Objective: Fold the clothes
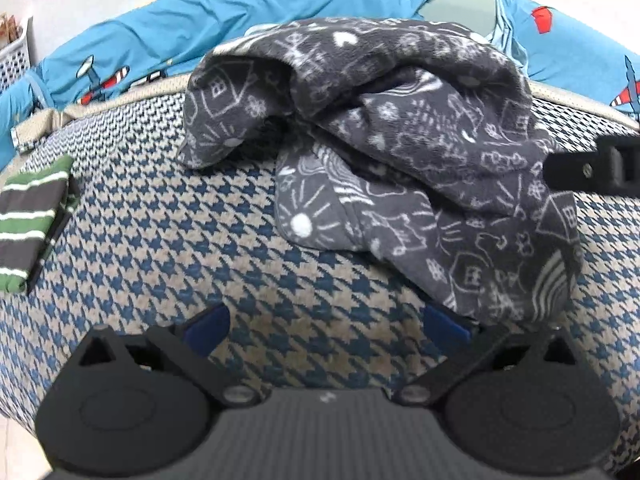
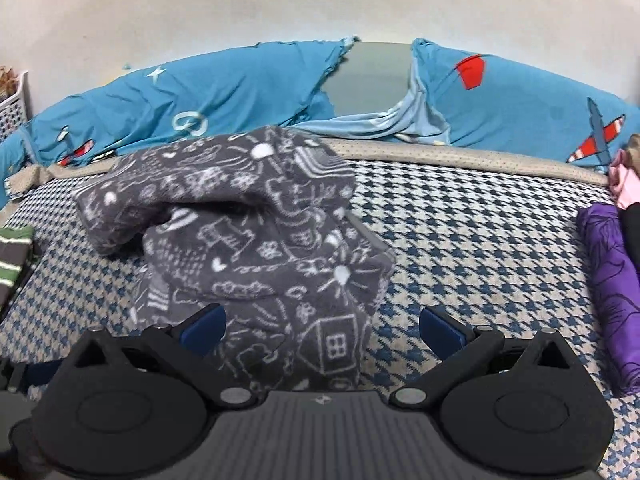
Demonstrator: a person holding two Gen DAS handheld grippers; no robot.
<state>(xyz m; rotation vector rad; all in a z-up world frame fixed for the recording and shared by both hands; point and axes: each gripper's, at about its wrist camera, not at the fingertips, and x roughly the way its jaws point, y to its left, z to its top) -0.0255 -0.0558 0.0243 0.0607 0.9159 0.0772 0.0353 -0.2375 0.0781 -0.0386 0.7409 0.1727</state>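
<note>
both the left gripper (image 1: 327,326) and right gripper (image 2: 322,326) hang spread and empty over the crumpled grey doodle-print garment (image 1: 400,152) on the houndstooth bedcover (image 1: 180,248).

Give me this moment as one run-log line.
grey doodle-print garment: bunched on houndstooth cover, unfolded | left gripper: open, holds nothing | right gripper: open, garment edge between fingers | striped item: folded, aside

A home bedroom is shown: a bed with a houndstooth cover (image 2: 480,240) is seen, blue aeroplane-print bedding (image 2: 224,92) is heaped against a plain wall (image 2: 280,0).
</note>
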